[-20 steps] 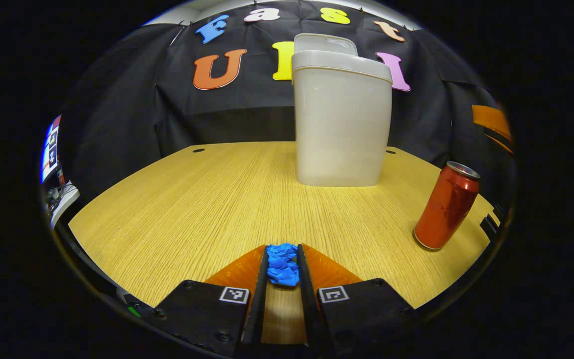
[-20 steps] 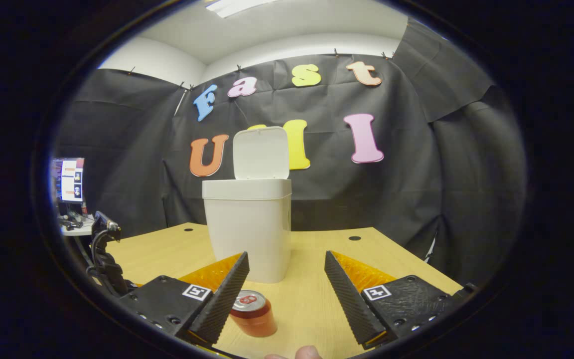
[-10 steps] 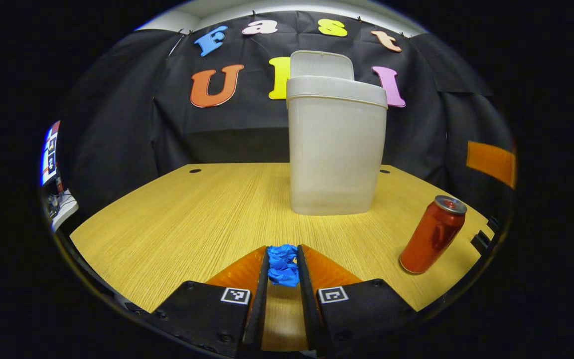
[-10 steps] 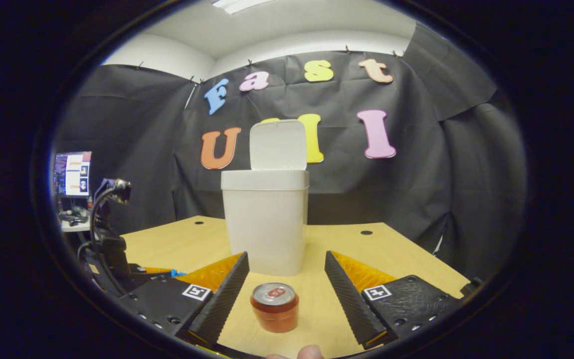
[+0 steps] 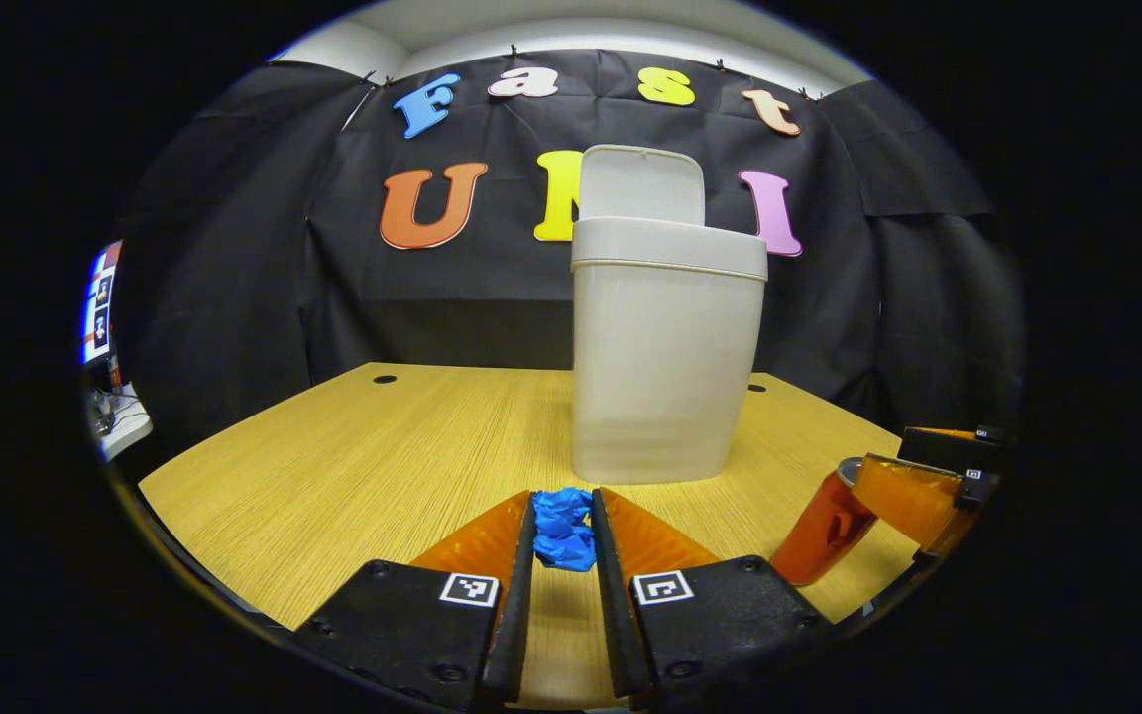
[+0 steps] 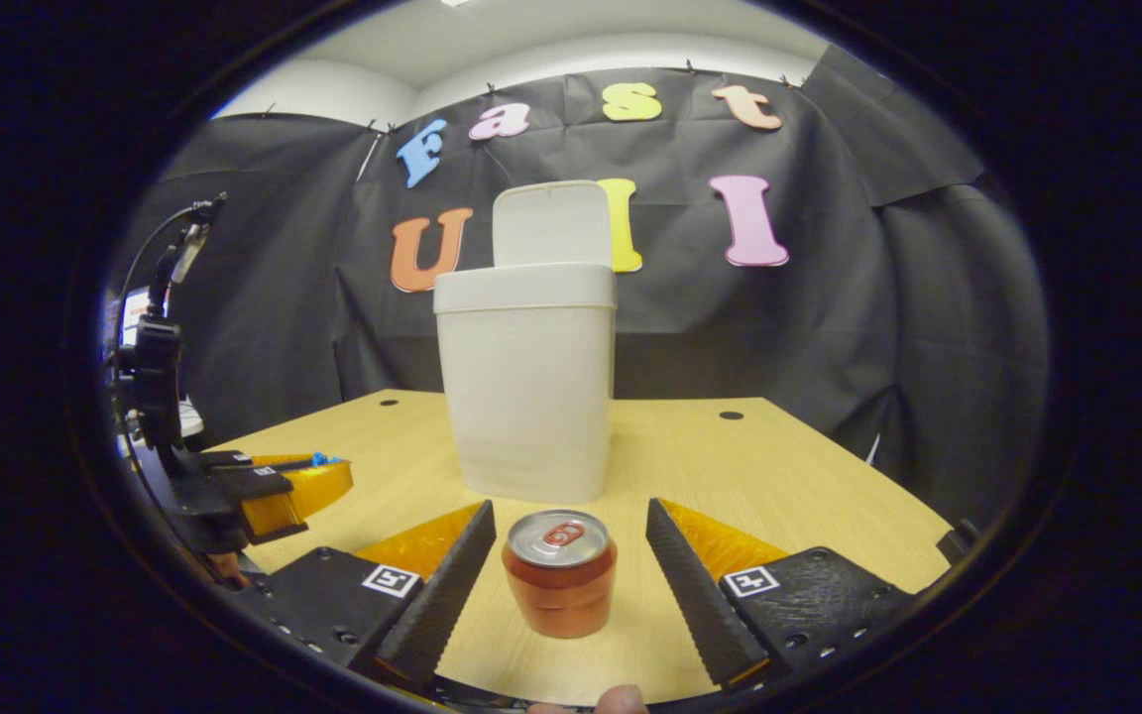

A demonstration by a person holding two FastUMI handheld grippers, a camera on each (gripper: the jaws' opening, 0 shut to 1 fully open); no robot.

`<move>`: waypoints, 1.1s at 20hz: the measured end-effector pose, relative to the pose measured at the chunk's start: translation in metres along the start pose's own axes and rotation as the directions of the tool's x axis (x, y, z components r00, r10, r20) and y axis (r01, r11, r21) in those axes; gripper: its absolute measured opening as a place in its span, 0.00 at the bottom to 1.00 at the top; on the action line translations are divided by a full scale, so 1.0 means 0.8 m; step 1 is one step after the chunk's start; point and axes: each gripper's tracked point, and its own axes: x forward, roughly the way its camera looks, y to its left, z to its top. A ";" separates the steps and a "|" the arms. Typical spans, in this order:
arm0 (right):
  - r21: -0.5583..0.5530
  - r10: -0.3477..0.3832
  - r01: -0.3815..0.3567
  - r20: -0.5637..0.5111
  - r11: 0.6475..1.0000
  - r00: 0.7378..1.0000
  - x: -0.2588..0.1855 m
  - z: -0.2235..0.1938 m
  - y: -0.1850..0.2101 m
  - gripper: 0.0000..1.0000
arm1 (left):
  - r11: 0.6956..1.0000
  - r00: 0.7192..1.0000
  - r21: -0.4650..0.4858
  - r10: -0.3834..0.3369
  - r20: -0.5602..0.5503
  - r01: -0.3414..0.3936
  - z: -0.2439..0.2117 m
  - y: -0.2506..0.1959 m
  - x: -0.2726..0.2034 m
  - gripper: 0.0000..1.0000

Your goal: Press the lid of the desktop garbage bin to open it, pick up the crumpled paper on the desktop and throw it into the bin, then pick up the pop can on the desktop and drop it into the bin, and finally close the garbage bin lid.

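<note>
A white desktop bin (image 5: 665, 362) stands on the wooden table (image 5: 373, 446) with its lid (image 5: 640, 183) tipped up at the back. My left gripper (image 5: 563, 531) is shut on a crumpled blue paper (image 5: 563, 531), lifted off the table in front of the bin. In the right gripper view the same bin (image 6: 526, 382) stands ahead with its lid (image 6: 551, 223) up. A red pop can (image 6: 559, 575) stands upright between the spread fingers of my right gripper (image 6: 566, 565), which is open and not touching it. The can (image 5: 819, 531) and a right finger (image 5: 913, 496) appear at the left gripper view's right edge.
The left gripper (image 6: 284, 486) with the blue paper appears at the right gripper view's left, trailing a cable. A monitor (image 5: 98, 302) stands beyond the table's left side. Cable holes (image 6: 730, 415) mark the table's far edge. A fingertip (image 6: 621, 699) pokes in at the bottom.
The left gripper has lifted the blue paper off the table and tilted upward. The right gripper has come down and forward, so the can now stands between its fingers.
</note>
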 end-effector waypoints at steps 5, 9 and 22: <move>0.025 0.016 -0.015 -0.066 1.000 0.998 0.009 -0.034 0.005 0.95 | 1.000 1.000 -0.003 0.008 0.008 -0.008 0.006 0.007 0.001 0.35; 0.048 0.014 -0.008 -0.134 0.999 0.991 0.015 -0.068 0.003 0.95 | 1.000 1.000 -0.005 0.013 0.024 -0.013 0.015 0.013 0.002 0.35; 0.066 0.026 -0.009 -0.263 0.998 0.964 0.022 -0.117 0.004 0.93 | 0.999 0.996 -0.021 -0.030 0.080 0.032 0.064 0.004 0.003 0.35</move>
